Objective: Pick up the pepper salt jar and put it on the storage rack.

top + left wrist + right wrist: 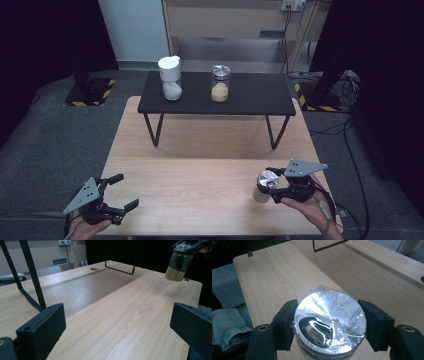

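Right tool (329,327) pinches a film-wrapped, silver-lidded glass jar (329,322) holding tan powder; left tool (107,200) spread.

A lab or test room set up for recording. A pale wooden table (210,150) fills the centre of the high view, on grey carpet (45,135). Dark curtains (45,30) hang at the upper left and upper right of the frame, beside stand bases edged with yellow-and-black hazard tape (90,92). Cables (345,115) trail over the floor at the right, and a wall socket (292,5) sits at the top edge. A low black bench (217,97) on the table holds two sample jars (220,83).
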`<action>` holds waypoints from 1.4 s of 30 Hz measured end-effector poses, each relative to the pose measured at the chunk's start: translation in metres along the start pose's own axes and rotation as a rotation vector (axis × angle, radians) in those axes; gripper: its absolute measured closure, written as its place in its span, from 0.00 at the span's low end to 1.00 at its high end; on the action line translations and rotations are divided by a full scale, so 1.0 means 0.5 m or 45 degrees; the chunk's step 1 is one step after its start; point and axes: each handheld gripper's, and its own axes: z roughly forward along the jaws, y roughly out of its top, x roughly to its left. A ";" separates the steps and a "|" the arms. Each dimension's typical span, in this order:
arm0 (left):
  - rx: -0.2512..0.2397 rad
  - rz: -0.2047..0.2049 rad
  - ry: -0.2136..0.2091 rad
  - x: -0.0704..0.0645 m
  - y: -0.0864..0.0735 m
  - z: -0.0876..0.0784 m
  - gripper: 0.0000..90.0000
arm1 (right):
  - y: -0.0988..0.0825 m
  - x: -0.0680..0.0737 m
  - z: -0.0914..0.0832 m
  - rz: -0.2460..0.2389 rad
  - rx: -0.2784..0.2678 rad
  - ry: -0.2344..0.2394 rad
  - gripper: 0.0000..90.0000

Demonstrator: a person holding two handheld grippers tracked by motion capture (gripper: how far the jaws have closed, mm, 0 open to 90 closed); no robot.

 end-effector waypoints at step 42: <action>-0.001 -0.005 -0.006 0.002 -0.001 0.000 0.00 | 0.262 -0.026 -0.019 0.003 0.058 -0.029 0.39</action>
